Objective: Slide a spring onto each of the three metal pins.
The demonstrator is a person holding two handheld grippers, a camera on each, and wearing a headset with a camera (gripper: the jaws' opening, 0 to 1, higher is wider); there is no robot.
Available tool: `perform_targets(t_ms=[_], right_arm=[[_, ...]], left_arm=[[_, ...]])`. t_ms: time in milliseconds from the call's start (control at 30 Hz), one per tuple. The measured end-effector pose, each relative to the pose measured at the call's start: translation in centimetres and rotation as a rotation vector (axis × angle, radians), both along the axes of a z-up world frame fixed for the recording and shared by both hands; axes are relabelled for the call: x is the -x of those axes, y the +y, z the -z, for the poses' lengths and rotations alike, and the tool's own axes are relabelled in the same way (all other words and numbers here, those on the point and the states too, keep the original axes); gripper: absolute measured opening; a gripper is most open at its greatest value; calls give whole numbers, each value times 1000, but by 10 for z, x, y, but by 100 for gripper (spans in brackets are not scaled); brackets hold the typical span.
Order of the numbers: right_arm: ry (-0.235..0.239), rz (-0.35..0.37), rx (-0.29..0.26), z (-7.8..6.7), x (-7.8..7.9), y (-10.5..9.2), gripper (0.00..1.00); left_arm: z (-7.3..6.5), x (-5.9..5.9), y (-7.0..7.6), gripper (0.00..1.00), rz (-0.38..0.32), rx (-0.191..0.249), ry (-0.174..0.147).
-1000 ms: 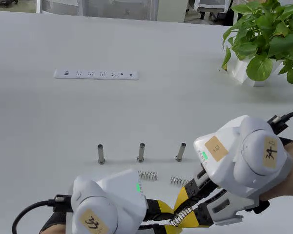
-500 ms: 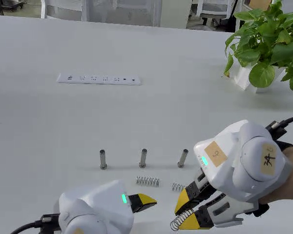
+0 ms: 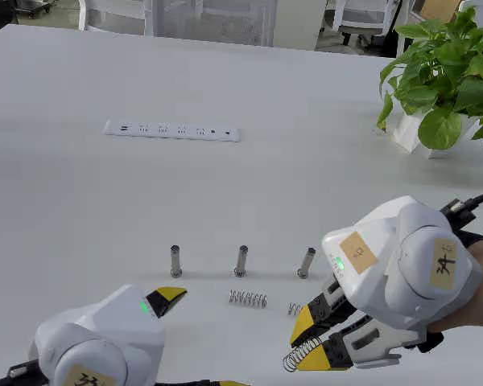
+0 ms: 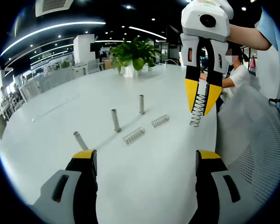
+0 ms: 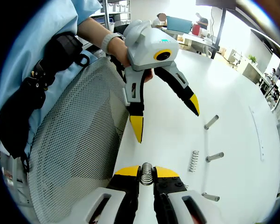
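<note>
Three metal pins (image 3: 175,261) (image 3: 241,261) (image 3: 307,263) stand upright in a row on the white table; no spring sits on any of them. My right gripper (image 3: 306,346) is shut on a spring (image 3: 299,355) just above the table's near edge, with the coil (image 5: 146,172) pinched between its yellow tips. Two loose springs (image 3: 248,298) (image 3: 295,308) lie in front of the middle and right pins. My left gripper (image 3: 189,338) hovers open at the lower left, nothing between its jaws (image 4: 145,156). From the left gripper view, the right gripper (image 4: 201,100) hangs with the spring (image 4: 196,112) dangling.
A white power strip (image 3: 171,130) lies far back on the table. A potted green plant (image 3: 447,76) stands at the back right. A mesh chair back (image 5: 79,154) and a person's sleeve (image 5: 42,42) sit close behind the table's near edge.
My left gripper has pulled away from the held spring to the left, with its jaws spread open. My right gripper stays in place, still holding the spring.
</note>
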State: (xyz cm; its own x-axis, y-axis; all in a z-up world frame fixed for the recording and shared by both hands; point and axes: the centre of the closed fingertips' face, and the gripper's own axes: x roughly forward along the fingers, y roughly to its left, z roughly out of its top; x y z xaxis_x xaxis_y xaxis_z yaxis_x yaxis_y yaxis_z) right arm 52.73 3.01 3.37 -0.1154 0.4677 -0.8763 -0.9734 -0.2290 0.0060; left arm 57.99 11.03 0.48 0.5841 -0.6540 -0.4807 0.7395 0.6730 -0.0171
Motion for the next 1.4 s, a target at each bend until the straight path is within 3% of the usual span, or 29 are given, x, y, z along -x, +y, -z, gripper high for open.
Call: perform_targets(t_ms=[67, 233, 567, 967, 1400], right_arm=[[-1, -2, 3, 0, 0, 0, 7], [-10, -16, 16, 1, -2, -1, 7], [-21, -40, 30, -1, -12, 6, 7], [-61, -113, 64, -15, -45, 29, 7], [-107, -208, 111, -25, -85, 71, 7]], left_arm=[[2, -2, 7, 99, -38, 9, 18], [3, -2, 16, 99, -67, 17, 30], [3, 2, 24, 99, -102, 7, 22], [11, 9, 34, 98, -125, -13, 40], [20, 20, 37, 95, -131, -15, 73]])
